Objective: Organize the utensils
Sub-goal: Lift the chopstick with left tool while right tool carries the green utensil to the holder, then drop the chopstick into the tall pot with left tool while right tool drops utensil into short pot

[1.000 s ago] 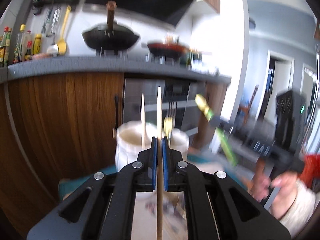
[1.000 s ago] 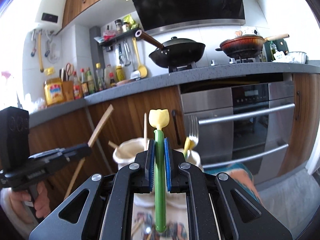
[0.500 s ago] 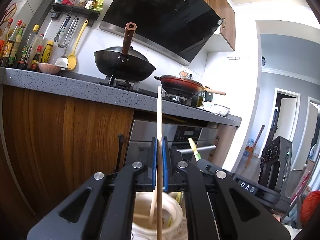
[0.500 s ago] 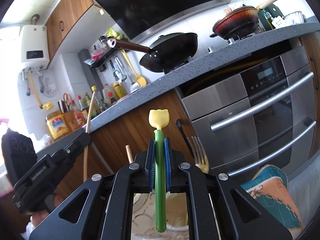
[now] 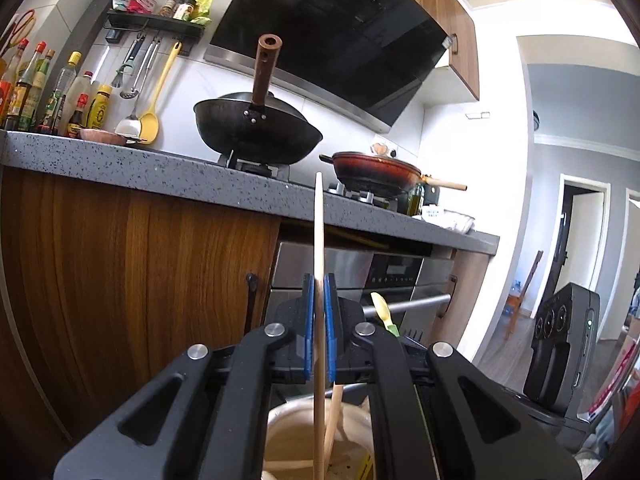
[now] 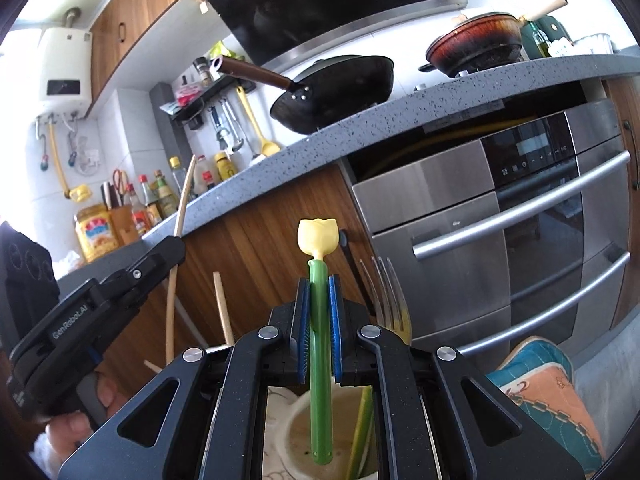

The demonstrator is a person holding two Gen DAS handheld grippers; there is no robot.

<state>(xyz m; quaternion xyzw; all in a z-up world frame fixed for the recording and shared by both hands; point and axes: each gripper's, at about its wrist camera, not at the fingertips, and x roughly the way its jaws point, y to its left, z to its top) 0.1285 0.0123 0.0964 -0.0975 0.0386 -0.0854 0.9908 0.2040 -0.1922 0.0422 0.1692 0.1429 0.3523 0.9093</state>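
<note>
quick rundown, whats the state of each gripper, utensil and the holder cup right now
left gripper: shut on the wooden chopstick
wooden chopstick: upright, lower end inside the cup
right gripper: shut on the green utensil
green utensil: upright, yellow tulip end up, lower end over the cup
cup: open, already holding utensils
fork: standing in cup, tines up

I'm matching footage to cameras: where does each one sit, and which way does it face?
Left wrist: on the left tongs, looking level at the stove counter; they are shut on a wooden stick over the cream holder.
Right wrist: on the right tongs, facing the oven; they are shut on a green tulip utensil; a hand shows.
Shared: wok, holder, each other's tongs.
</note>
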